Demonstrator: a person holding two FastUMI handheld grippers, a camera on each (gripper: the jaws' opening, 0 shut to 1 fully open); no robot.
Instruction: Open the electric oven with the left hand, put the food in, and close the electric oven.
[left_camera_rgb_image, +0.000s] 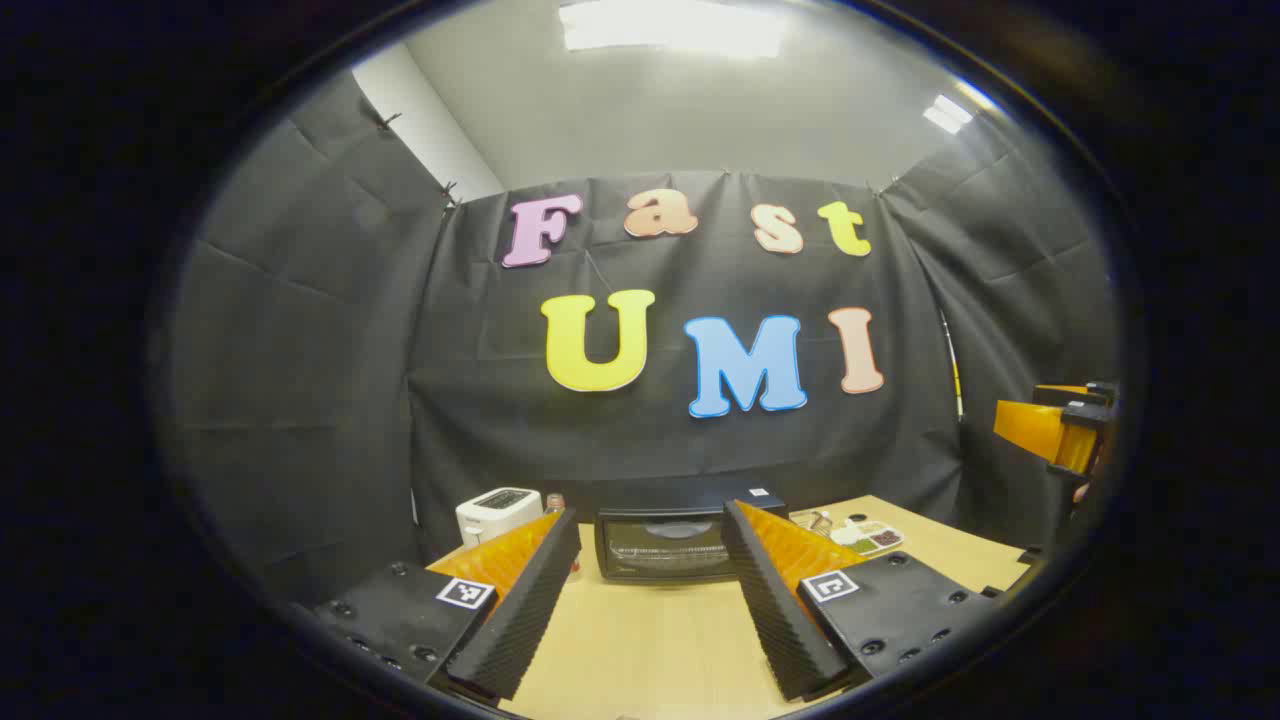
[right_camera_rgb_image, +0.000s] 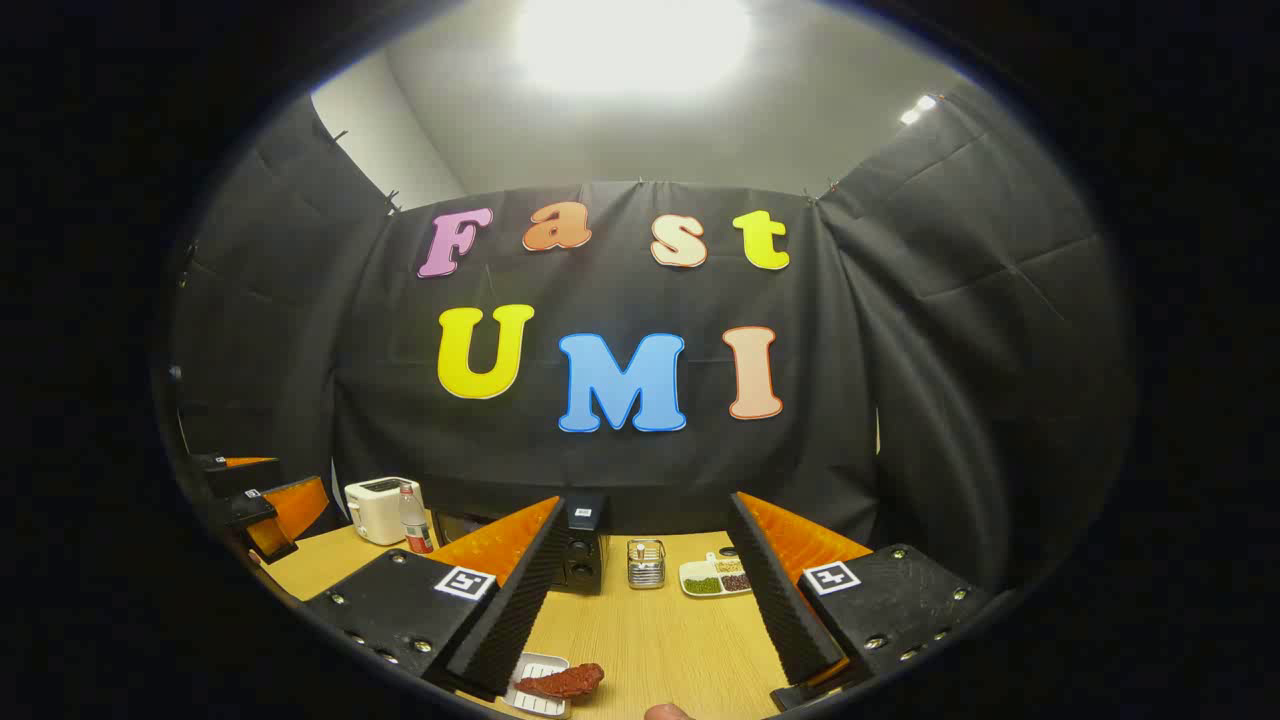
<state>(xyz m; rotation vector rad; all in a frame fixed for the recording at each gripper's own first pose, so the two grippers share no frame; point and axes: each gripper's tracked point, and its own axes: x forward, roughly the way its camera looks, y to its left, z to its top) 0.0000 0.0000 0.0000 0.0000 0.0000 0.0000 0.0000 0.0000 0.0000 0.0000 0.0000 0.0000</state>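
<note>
Black cloth walls close in the booth on three sides under a pale ceiling with bright lamps, and a light wooden table fills the floor of both views.

From the left gripper view, the left gripper hangs above the table with its jaws spread wide and nothing between them. Straight ahead between the fingers, at the back of the table against the cloth, stands the electric oven, its glass door closed. A white toaster sits just to its left with a small bottle beside it; to the oven's right lies a divided dish of small foods. The other gripper shows at the right edge.

From the right gripper view, the right gripper is likewise released, empty, over the table. Close below its left finger lies the food, a reddish-brown piece resting on a small white tray. Farther back stand a small wire rack, the divided dish and the oven's dark side.
</note>
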